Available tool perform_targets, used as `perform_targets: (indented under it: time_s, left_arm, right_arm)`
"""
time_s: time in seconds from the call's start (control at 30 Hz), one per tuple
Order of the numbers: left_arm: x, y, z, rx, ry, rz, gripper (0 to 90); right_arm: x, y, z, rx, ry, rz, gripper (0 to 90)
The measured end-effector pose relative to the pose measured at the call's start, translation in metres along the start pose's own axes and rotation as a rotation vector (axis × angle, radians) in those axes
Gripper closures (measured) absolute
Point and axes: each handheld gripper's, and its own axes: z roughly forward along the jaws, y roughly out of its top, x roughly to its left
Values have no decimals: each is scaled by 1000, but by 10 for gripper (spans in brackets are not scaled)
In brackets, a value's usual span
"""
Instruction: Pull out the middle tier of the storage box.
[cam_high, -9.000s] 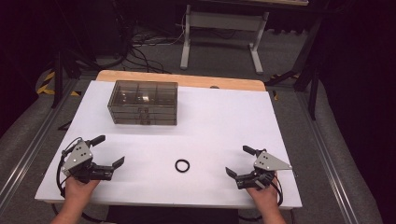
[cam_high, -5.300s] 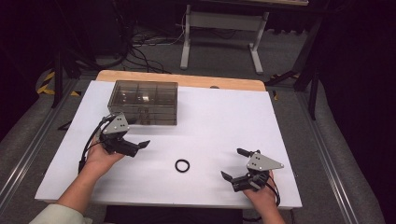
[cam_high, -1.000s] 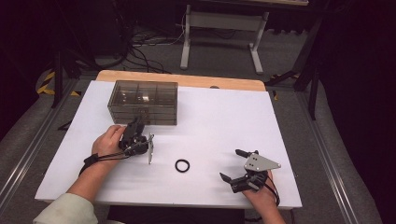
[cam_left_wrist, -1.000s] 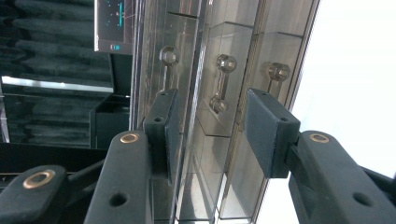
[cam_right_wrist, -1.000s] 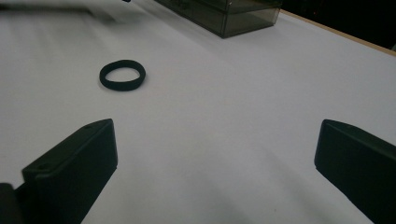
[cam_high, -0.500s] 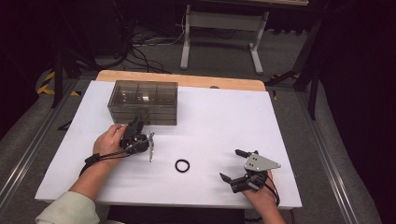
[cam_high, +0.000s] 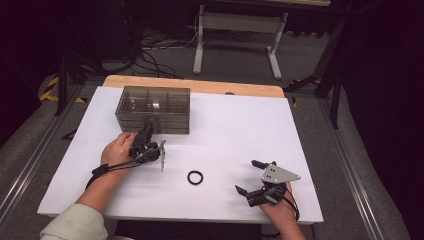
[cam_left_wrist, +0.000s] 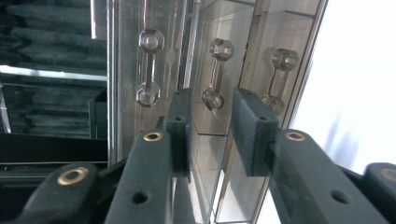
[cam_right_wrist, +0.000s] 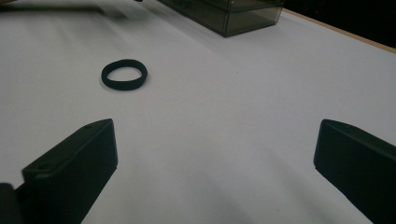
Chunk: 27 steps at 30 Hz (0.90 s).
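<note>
A smoky clear drawer box (cam_high: 153, 107) stands at the back left of the white table (cam_high: 240, 125). My left gripper (cam_high: 147, 136), turned on its side, is right at the box's front. In the left gripper view its jaws (cam_left_wrist: 211, 105) stand narrowly open on either side of the lower knob of the middle drawer handle (cam_left_wrist: 217, 70), with gaps on both sides. A black ring (cam_high: 195, 177) lies flat near the table's front middle. My right gripper (cam_high: 246, 176) rests wide open at the front right, the ring (cam_right_wrist: 124, 74) ahead of it to the left.
Two more clear handles (cam_left_wrist: 150, 67) (cam_left_wrist: 280, 74) flank the middle one on the box front. A wooden strip (cam_high: 200, 86) edges the table's far side. Beyond it are a white stand (cam_high: 235, 30) and cables on the floor.
My left gripper went from the front left of the table up to the box front, rolled onto its side, and edged closer in the last second. The right gripper and ring stayed put.
</note>
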Motion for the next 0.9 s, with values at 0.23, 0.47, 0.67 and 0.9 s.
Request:
perform_targets:
  time_s: [0.23, 0.47, 0.67, 0.9]
  left_arm:
    - [1, -1, 3, 6, 6, -8, 746]
    - [0, 0, 6, -2, 2, -5, 781]
    - [0, 0, 5, -2, -2, -6, 794]
    - [1, 1, 4, -4, -8, -2, 801]
  right_arm:
    - [0, 0, 0, 2, -1, 0, 3]
    - [0, 0, 0, 3, -1, 1, 3]
    - [1, 0, 0, 4, -3, 3, 3]
    - [1, 0, 0, 4, -3, 3, 3]
